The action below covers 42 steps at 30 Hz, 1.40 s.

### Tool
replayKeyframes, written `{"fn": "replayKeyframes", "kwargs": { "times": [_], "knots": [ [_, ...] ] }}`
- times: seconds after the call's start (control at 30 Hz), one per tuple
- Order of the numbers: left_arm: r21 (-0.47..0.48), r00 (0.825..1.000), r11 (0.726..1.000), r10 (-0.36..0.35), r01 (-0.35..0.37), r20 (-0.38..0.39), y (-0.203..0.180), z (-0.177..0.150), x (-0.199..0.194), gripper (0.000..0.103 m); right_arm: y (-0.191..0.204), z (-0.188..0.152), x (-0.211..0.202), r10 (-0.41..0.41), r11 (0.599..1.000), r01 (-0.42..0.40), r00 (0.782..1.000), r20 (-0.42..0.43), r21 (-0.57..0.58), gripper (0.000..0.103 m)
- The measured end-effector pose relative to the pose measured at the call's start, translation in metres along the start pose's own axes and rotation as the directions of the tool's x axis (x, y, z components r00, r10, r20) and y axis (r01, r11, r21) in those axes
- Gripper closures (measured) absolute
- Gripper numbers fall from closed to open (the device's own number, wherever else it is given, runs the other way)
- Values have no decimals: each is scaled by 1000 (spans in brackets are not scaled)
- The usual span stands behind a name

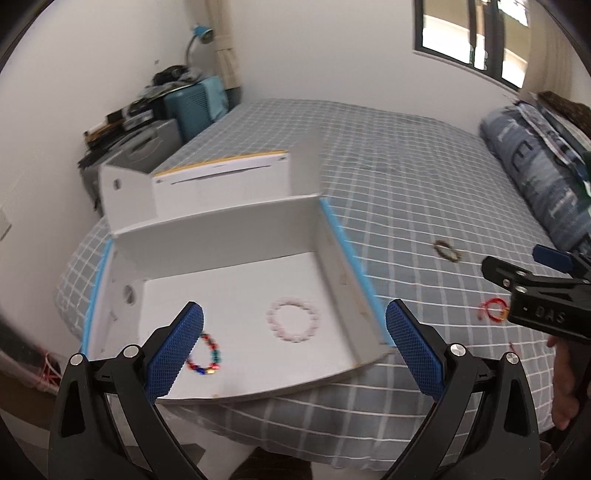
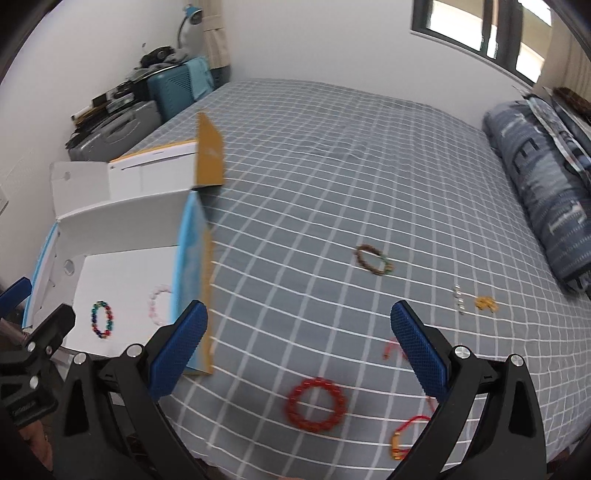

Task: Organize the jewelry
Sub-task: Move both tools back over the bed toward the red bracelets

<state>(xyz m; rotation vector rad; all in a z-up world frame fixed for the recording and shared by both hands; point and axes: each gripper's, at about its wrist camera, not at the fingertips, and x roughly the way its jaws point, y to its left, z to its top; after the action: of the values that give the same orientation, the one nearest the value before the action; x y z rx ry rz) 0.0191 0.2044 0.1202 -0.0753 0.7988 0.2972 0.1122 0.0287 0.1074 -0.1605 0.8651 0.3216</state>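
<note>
An open white cardboard box (image 1: 229, 229) lies on the bed; it also shows in the right wrist view (image 2: 122, 214). Inside it lie a pink bead bracelet (image 1: 293, 320) and a multicoloured bead bracelet (image 1: 207, 356), both also in the right wrist view: pink (image 2: 158, 303), multicoloured (image 2: 102, 319). My left gripper (image 1: 295, 347) is open and empty above the box's near edge. My right gripper (image 2: 299, 347) is open and empty above a red bead bracelet (image 2: 317, 404) on the bedspread. A brown bead bracelet (image 2: 373, 259), a red cord bracelet (image 2: 406, 432), small silver pieces (image 2: 458, 297) and a gold piece (image 2: 485, 303) lie further out.
The bed has a grey checked cover (image 2: 332, 166). A rolled blue quilt (image 2: 546, 192) lies along its right side. Suitcases and clutter (image 2: 122, 122) stand by the wall at the far left. A window (image 2: 480, 29) is at the back right.
</note>
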Motion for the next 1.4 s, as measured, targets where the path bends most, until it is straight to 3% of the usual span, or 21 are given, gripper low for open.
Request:
{"fn": "replayKeyframes", "kwargs": {
  "times": [0.27, 0.63, 0.93, 1.4],
  "knots": [
    [80, 996, 993, -91, 92, -13, -66, -6, 7, 6, -69, -14, 12, -54, 996, 56, 998, -31, 62, 8],
    [166, 973, 962, -200, 217, -115, -156, -33, 56, 6, -144, -36, 52, -95, 985, 110, 989, -115, 133, 8],
    [162, 955, 954, -219, 253, -201, -177, -60, 101, 6, -160, -61, 102, -62, 984, 93, 977, -202, 149, 7],
    [180, 929, 944, -215, 277, -301, -198, -96, 146, 6, -170, -83, 152, 6, 978, 46, 968, -253, 202, 8]
  ]
}}
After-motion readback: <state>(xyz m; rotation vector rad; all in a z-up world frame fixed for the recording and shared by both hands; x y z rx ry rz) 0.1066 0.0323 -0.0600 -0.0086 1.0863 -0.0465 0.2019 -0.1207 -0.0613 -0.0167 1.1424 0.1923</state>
